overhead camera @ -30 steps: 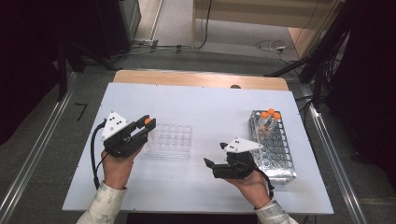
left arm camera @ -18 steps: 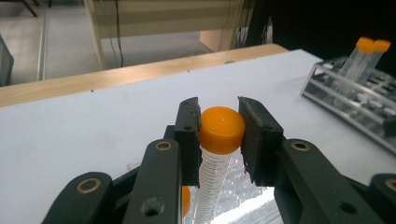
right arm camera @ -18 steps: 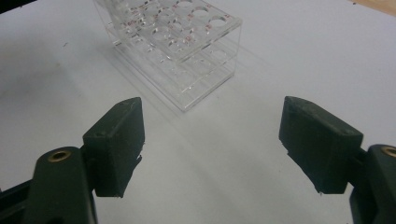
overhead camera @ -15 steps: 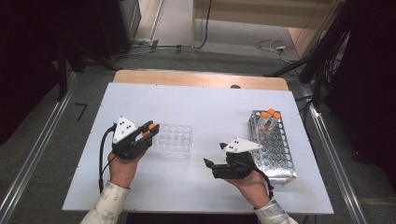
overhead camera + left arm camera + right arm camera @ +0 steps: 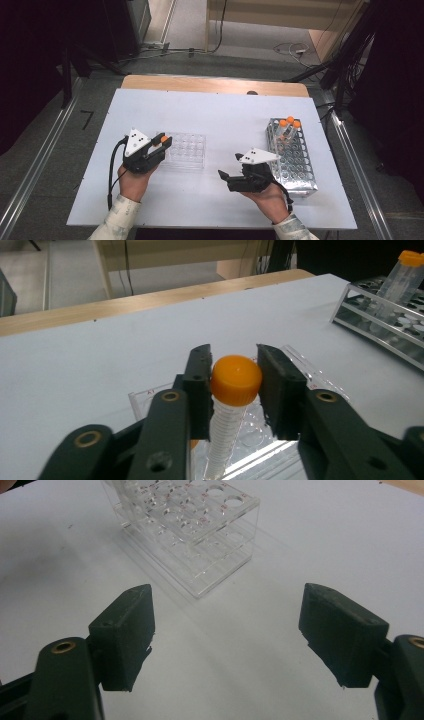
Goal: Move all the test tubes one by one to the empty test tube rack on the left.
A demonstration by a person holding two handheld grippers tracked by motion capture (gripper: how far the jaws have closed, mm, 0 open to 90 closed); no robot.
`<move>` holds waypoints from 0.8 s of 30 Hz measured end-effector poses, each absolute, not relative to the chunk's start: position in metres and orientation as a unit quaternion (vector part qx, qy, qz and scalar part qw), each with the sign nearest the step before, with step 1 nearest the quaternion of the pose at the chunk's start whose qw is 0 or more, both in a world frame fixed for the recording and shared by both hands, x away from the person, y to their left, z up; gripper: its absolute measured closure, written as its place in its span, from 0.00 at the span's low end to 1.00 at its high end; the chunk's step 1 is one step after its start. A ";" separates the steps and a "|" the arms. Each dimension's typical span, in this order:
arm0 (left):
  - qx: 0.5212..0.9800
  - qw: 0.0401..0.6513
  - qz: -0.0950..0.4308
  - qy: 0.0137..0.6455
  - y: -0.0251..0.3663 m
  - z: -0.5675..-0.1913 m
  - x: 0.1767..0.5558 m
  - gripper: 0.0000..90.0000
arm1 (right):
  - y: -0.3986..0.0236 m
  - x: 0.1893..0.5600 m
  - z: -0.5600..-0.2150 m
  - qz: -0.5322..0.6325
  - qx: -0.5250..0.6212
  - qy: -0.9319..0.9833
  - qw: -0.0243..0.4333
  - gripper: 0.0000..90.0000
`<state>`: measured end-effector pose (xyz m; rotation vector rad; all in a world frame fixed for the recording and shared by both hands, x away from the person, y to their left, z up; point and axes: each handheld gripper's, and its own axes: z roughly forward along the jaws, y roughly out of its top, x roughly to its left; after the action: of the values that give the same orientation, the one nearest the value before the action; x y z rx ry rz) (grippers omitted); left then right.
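Note:
My left gripper is shut on a clear tube with an orange cap, held upright over the left end of a clear acrylic rack. In the left gripper view the jaws press the tube just under its cap, with the rack's holes right below. Lower and to the right, my right gripper hovers open above the white table, pointing left; its spread jaws frame bare table with the clear rack ahead. A metal rack at the right holds three orange-capped tubes.
The metal rack with one capped tube stands far right in the left gripper view. A wooden strip runs along the table's far edge. Cables and dark stands lie on the floor beyond. Metal rails flank the table.
My left gripper has carried the orange-capped tube rightward, from left of the clear rack to above its left end. The right gripper has stayed put and open.

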<state>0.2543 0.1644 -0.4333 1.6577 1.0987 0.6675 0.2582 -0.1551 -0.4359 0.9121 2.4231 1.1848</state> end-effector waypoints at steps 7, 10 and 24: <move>0.676 0.487 0.300 0.464 0.164 -0.432 0.254 0.45 | -0.156 0.258 -0.435 0.414 0.316 0.841 0.149 0.23; 0.673 0.487 0.301 0.468 0.164 -0.431 0.254 0.38 | -0.158 0.257 -0.433 0.420 0.319 0.836 0.153 0.23; 0.660 0.484 0.285 0.499 0.166 -0.430 0.257 0.16 | -0.180 0.261 -0.420 0.439 0.347 0.811 0.171 0.24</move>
<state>0.2574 0.1665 -0.4300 1.6083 1.2141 0.6936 0.2612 -0.1802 -0.4201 0.9857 2.3029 1.2456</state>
